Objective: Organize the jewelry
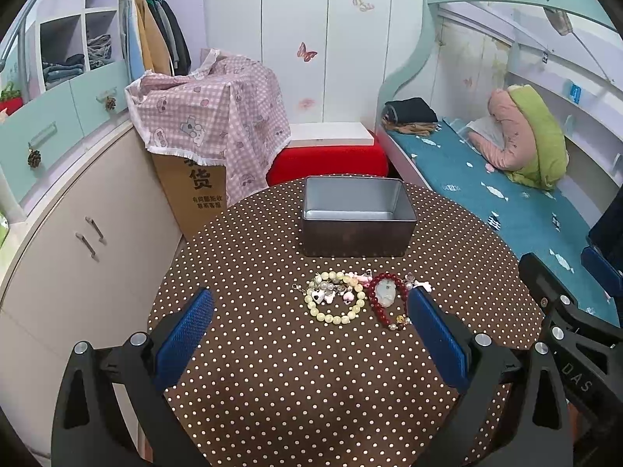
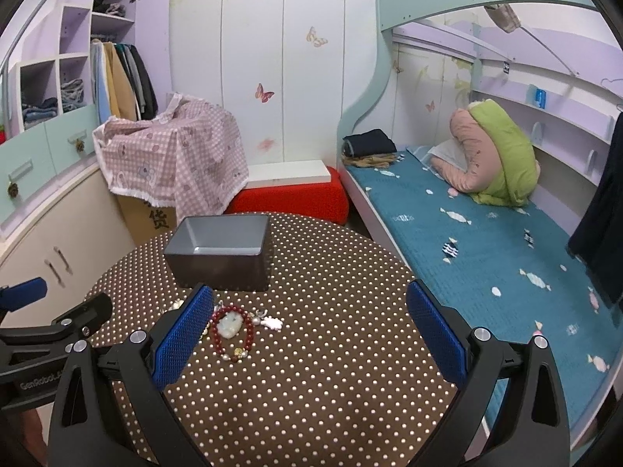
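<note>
A round table [image 1: 272, 389] in a brown cloth with white dots carries an open grey metal tin [image 1: 356, 216] at its far side. Ahead of the left gripper's spread fingers lie a pale yellow bead bracelet [image 1: 338, 299], a dark red bead bracelet [image 1: 385, 299] and small pink charms [image 1: 362, 277].

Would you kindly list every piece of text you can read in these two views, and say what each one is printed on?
"货": large character on the cardboard box under the pink checked cloth; the smaller lines below it are too blurred to read.
"DAS": on the right gripper's body.
"GenRobot", end cut off: on the left gripper's body.
</note>
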`<state>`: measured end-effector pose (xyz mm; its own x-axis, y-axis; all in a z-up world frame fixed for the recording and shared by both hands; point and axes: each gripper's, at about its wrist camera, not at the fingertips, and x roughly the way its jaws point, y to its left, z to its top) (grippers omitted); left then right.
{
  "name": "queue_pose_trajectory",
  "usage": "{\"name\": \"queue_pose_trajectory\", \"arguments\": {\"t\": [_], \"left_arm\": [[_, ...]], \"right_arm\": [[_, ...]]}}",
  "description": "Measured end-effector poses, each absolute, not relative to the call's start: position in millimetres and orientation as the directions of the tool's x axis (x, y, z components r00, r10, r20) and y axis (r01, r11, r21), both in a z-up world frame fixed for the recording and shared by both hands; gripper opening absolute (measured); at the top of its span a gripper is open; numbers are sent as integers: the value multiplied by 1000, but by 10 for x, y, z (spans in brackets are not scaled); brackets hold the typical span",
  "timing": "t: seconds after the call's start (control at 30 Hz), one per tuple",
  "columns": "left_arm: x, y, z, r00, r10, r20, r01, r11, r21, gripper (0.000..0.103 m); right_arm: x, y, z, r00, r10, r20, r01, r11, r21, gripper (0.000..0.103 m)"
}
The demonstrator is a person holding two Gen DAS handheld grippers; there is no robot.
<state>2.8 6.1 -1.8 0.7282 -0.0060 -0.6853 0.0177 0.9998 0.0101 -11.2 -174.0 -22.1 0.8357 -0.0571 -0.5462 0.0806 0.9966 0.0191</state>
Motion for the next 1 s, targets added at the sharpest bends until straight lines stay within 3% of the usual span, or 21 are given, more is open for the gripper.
{"name": "queue_pose_trajectory", "arguments": {"t": [1.0], "left_arm": [[77, 94, -203, 680, -36, -732, 32, 999, -20, 96]], "right_arm": [[-67, -1683, -306, 799, -54, -599, 84, 996, 22, 96]]}}
